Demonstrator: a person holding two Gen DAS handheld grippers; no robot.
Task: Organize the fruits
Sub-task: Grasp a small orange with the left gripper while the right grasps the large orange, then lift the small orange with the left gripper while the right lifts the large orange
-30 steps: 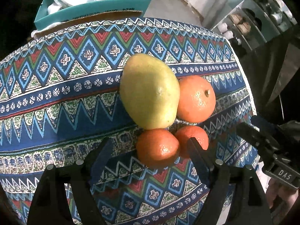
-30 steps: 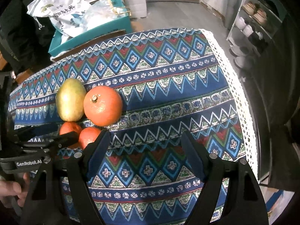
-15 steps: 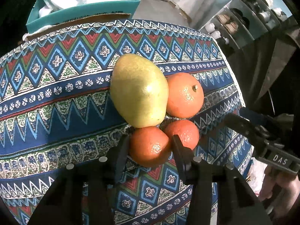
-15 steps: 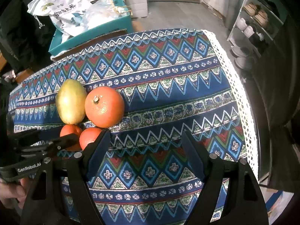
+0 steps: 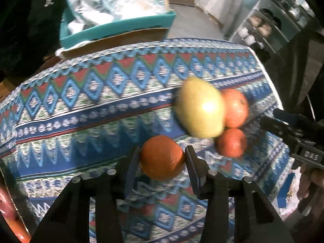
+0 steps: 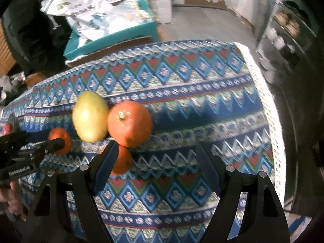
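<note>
My left gripper is shut on a small orange tangerine and holds it to the left of the other fruit. A yellow-green mango, a large orange and a second small tangerine lie together on the patterned tablecloth. In the right wrist view the mango and the large orange touch, the second tangerine sits by my right gripper's left finger, and the held tangerine shows at the left. My right gripper is open and empty.
A teal box with white bags stands beyond the table's far edge. Shelves with crockery stand at the right. The tablecloth's white lace edge marks the table's right side. Red-orange fruit shows at the left wrist view's lower left.
My left gripper closed on the near-left tangerine and carried it to the left, away from the mango and the other fruit. My right gripper moved slightly closer to the fruit group, still open.
</note>
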